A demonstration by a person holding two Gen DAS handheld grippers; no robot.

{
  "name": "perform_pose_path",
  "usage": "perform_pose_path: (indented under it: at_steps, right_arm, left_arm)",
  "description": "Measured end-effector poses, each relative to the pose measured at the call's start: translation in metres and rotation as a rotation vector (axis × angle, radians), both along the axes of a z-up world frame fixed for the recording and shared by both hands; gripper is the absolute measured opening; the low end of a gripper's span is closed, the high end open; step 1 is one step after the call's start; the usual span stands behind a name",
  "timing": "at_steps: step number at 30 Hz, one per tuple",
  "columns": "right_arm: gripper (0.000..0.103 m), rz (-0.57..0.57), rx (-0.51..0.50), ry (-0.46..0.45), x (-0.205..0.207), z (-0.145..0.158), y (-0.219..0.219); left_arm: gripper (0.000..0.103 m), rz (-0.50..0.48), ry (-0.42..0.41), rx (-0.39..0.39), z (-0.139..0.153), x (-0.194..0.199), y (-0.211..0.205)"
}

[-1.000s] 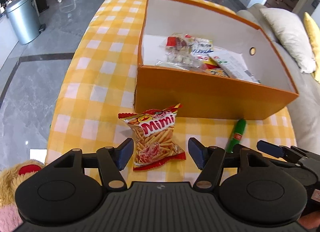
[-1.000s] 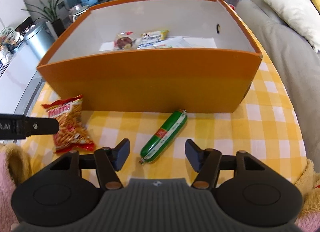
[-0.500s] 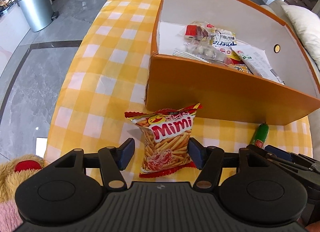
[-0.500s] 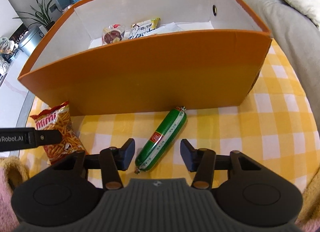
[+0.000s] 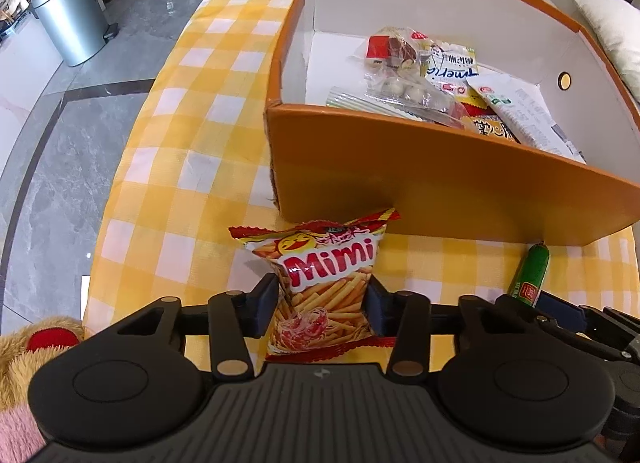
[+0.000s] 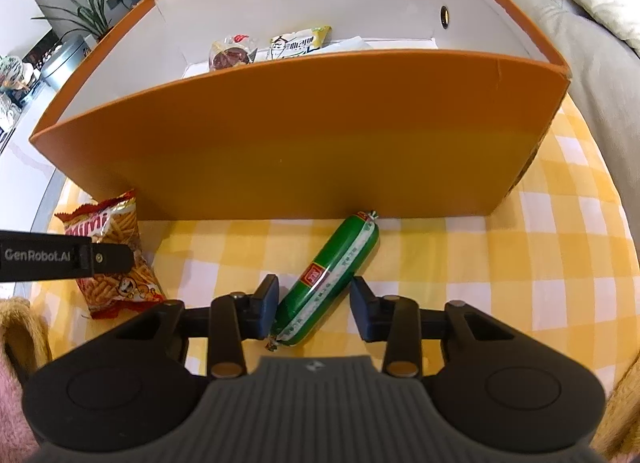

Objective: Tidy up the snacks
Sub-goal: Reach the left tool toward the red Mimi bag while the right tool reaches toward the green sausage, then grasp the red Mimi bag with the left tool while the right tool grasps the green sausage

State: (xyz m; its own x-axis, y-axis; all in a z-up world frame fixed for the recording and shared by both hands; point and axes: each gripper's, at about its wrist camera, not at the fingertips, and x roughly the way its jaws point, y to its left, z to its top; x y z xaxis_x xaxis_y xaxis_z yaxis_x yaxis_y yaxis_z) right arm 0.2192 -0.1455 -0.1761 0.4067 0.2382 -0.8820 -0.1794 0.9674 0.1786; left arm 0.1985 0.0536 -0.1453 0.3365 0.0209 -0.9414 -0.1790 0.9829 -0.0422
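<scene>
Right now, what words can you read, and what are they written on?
"Mimi": on the red chip bag.
"GenRobot.AI": on the left gripper's finger, seen in the right wrist view.
Red square label on the green sausage: too small to read.
Packets in the orange box: print upside down or blurred, not readable for sure.

One Mimi chip bag [image 5: 324, 283] and one green sausage [image 6: 328, 277] lie on the checked tablecloth [image 5: 168, 167]. One orange box [image 5: 440, 191] holds several snack packets [image 5: 440, 79], overlapping too much to count. Two grippers appear: the left gripper [image 5: 322, 305] and the right gripper [image 6: 316, 307].
</scene>
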Motion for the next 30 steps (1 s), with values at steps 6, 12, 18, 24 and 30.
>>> perform_pose_path:
  at_steps: [6, 12, 18, 24, 30]
  right_arm:
    - [0.025, 0.020, -0.020, 0.020, -0.004, 0.003, -0.008]
    - [0.019, 0.088, -0.122, 0.001, -0.016, 0.007, -0.018]
    - [0.020, 0.085, -0.141, 0.008, -0.022, 0.007, -0.031]
    - [0.021, 0.061, -0.113, 0.001, -0.024, 0.001, -0.036]
    - [0.022, 0.067, -0.117, -0.031, -0.024, -0.002, -0.030]
  left_arm:
    - [0.045, -0.038, 0.010, -0.012, 0.002, -0.002, -0.008]
    - [0.044, -0.122, 0.023, -0.056, 0.006, -0.014, -0.031]
    - [0.044, -0.181, 0.035, -0.071, 0.000, -0.019, -0.052]
    - [0.048, -0.166, 0.037, -0.070, -0.006, -0.014, -0.051]
    - [0.046, -0.145, 0.028, -0.079, -0.011, -0.012, -0.047]
